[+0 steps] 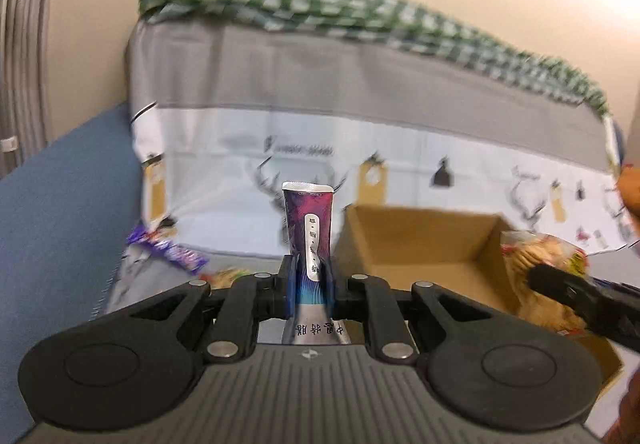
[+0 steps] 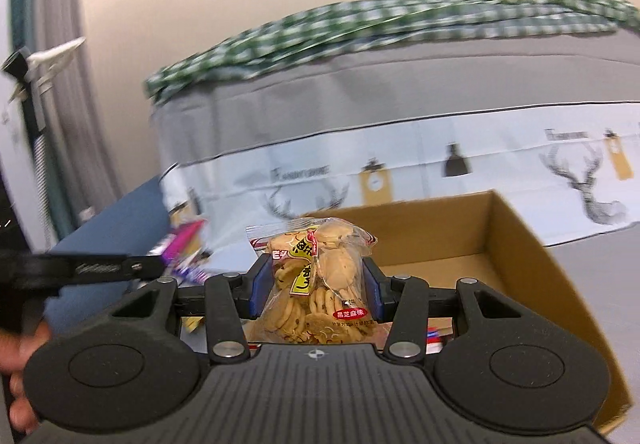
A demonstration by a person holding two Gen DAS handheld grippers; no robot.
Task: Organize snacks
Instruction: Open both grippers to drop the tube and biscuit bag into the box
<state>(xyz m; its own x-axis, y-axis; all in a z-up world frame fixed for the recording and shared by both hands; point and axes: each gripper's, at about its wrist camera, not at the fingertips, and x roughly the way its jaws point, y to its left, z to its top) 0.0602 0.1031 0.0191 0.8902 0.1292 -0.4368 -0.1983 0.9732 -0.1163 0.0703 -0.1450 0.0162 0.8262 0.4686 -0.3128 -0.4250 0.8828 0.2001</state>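
Note:
My left gripper is shut on a purple and silver snack stick pack, held upright above the table, left of the open cardboard box. My right gripper is shut on a clear bag of sesame biscuits, held over the near left part of the box. The biscuit bag and the right gripper's finger also show at the right of the left wrist view. The left gripper shows as a dark blur at the left of the right wrist view.
Purple snack packets lie on the deer-print tablecloth left of the box; they also show in the right wrist view. A green checked cloth lies on the grey back. A small red-labelled packet lies in the box.

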